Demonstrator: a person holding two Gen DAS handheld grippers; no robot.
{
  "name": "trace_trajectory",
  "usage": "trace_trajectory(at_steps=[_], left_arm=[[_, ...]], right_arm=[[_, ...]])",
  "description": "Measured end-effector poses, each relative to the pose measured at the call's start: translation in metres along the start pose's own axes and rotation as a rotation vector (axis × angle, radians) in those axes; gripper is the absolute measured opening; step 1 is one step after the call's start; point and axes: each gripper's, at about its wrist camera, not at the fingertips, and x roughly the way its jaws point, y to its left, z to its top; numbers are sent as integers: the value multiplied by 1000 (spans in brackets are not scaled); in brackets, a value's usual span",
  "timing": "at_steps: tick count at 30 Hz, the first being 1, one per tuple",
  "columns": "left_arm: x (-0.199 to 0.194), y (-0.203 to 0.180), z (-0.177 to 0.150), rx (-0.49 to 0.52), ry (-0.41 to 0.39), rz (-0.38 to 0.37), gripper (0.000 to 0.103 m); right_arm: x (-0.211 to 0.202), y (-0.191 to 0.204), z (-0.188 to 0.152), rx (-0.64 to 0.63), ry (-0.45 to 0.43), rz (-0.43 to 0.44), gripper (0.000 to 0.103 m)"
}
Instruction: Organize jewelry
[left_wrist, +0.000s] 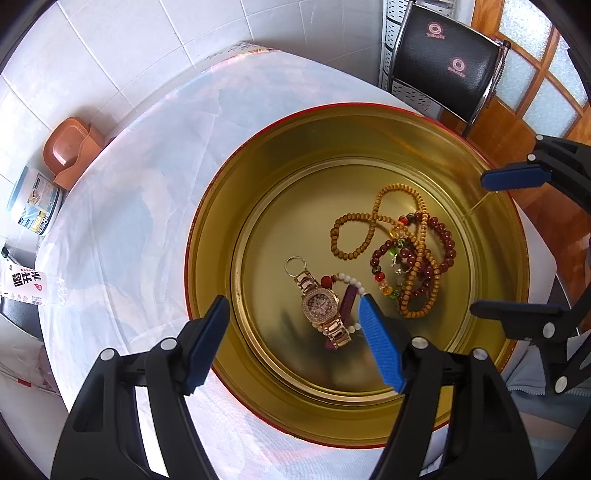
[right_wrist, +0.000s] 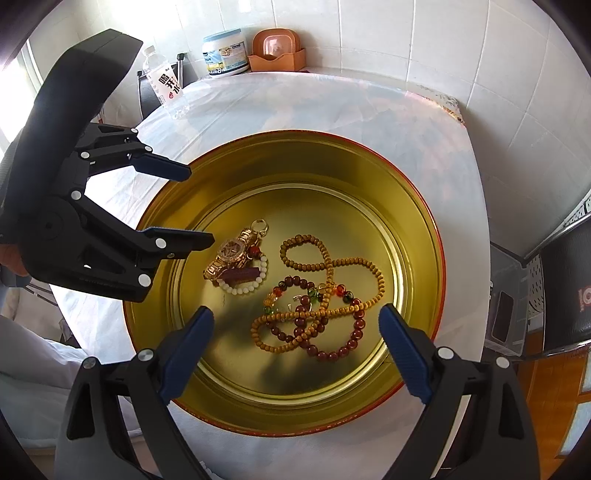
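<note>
- Left gripper (left_wrist: 293, 308) hangs over the near-left wall of a round gold tin (left_wrist: 258, 177), blue pads wide apart and empty; the right gripper (right_wrist: 295, 319) hovers the same way, gaping, over the tangled beads.
- Leftmost in the tin lies a gold-toned watch (right_wrist: 231, 254), its face studded and glittering, metal links rigid, draped across a white bead bracelet (right_wrist: 245, 286) and a small dark maroon bar (right_wrist: 242, 275).
- Just right of it, a long wooden bead strand (right_wrist: 325, 258) loops through dark red bead bracelets (right_wrist: 354, 332) and a few amber and green glass-like beads.
- Judged best: pinch the watch by its stiff band, lift straight up, and clear the white beads before moving sideways.
- Knotted strands will likely drag together; the slick tin floor offers no grip.
</note>
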Motion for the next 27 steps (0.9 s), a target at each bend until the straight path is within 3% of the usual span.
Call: trace_trajectory(at_steps=[15, 23, 27], left_arm=[[-3, -2, 0, -23, -11, -50, 71], [-4, 8, -4, -116, -10, -132, 71], [-9, 9, -6, -124, -31, -125, 71]], right_arm=[[-3, 1, -3, 3, 3, -6, 92], [-7, 2, -6, 4, -6, -4, 92], [-10, 3, -6, 4, -24, 11, 93]])
